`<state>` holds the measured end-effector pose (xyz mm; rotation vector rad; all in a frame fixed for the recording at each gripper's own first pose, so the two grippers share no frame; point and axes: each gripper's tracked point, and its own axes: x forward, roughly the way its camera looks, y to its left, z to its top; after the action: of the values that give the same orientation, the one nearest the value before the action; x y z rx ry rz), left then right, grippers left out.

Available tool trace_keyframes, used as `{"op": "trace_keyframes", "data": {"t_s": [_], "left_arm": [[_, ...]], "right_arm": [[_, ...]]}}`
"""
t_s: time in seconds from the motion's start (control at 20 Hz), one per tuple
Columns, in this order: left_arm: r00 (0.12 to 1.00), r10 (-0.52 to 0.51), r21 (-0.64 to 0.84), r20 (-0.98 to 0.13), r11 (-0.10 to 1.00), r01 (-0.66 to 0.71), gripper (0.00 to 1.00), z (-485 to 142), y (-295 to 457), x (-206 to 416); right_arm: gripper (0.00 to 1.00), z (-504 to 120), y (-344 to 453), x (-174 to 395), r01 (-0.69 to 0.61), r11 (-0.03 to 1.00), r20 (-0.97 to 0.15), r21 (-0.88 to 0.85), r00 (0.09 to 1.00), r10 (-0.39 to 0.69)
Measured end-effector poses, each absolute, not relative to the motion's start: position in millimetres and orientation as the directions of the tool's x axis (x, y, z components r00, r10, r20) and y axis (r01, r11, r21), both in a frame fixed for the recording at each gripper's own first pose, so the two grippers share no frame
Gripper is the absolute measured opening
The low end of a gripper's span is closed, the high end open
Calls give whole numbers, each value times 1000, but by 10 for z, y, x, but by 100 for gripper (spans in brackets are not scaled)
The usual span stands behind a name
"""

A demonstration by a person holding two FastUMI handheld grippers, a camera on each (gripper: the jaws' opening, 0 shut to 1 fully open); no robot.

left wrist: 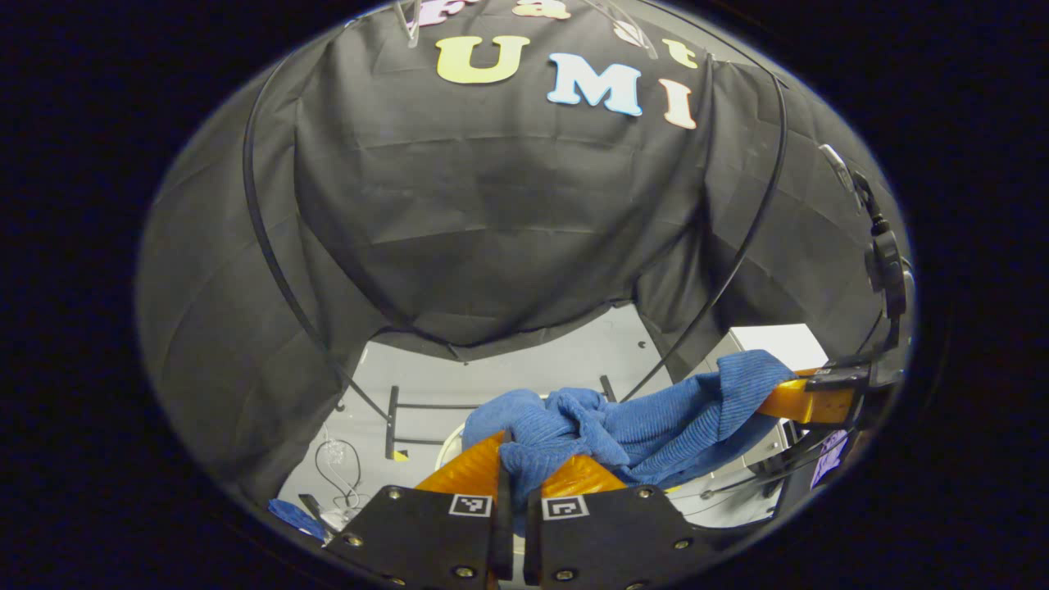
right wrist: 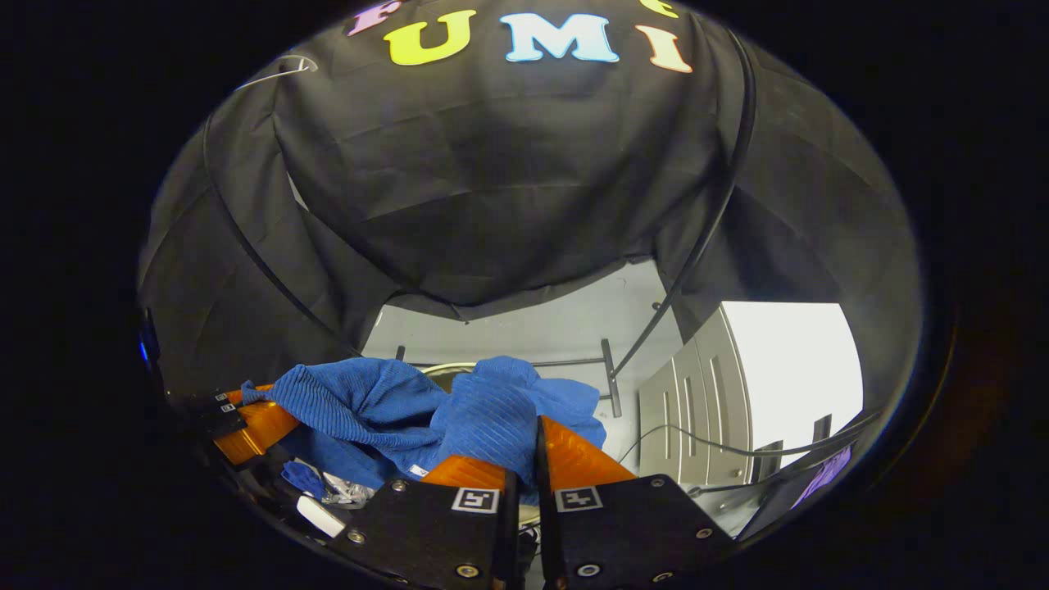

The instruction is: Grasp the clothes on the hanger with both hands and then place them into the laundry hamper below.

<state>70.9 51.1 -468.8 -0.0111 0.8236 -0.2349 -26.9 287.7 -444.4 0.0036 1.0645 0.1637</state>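
A blue ribbed garment (left wrist: 647, 426) hangs stretched between both grippers, bunched in the middle. In the left gripper view my left gripper (left wrist: 515, 460) is shut on one bunched end, and my right gripper (left wrist: 807, 399) holds the other end at the far right. The right gripper view has my right gripper (right wrist: 534, 438) shut on a fold of the garment (right wrist: 393, 410), with the left gripper (right wrist: 246, 419) pinching the far corner at the left. The pale round hamper rim (right wrist: 447, 369) peeks out below and behind the cloth, mostly hidden.
A grey cabinet (right wrist: 697, 401) stands to the right on the pale floor. Behind the hamper are the feet of a dark metal rack (right wrist: 610, 377). White cables (left wrist: 340, 467) and a blue scrap (left wrist: 291, 516) lie at the left. A clear hanger (left wrist: 410, 20) hangs overhead.
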Motion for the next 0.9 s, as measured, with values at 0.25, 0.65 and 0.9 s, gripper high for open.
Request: {"op": "trace_keyframes", "data": {"t_s": [0.25,0.65,0.9], "left_arm": [[613,-180,-89,-769,980,176,59,-4776,586,493],[739,-62,14,-670,995,97,94,-3582,436,767],[864,-17,-20,-502,1000,8,95,-2430,-166,859]], "right_arm": [[75,-4415,2917,-442,-171,972,-887,160,407,217],[96,-3737,2027,-87,-100,984,-799,146,575,177],[95,-2822,1334,419,-122,984,-631,128,755,175]]}}
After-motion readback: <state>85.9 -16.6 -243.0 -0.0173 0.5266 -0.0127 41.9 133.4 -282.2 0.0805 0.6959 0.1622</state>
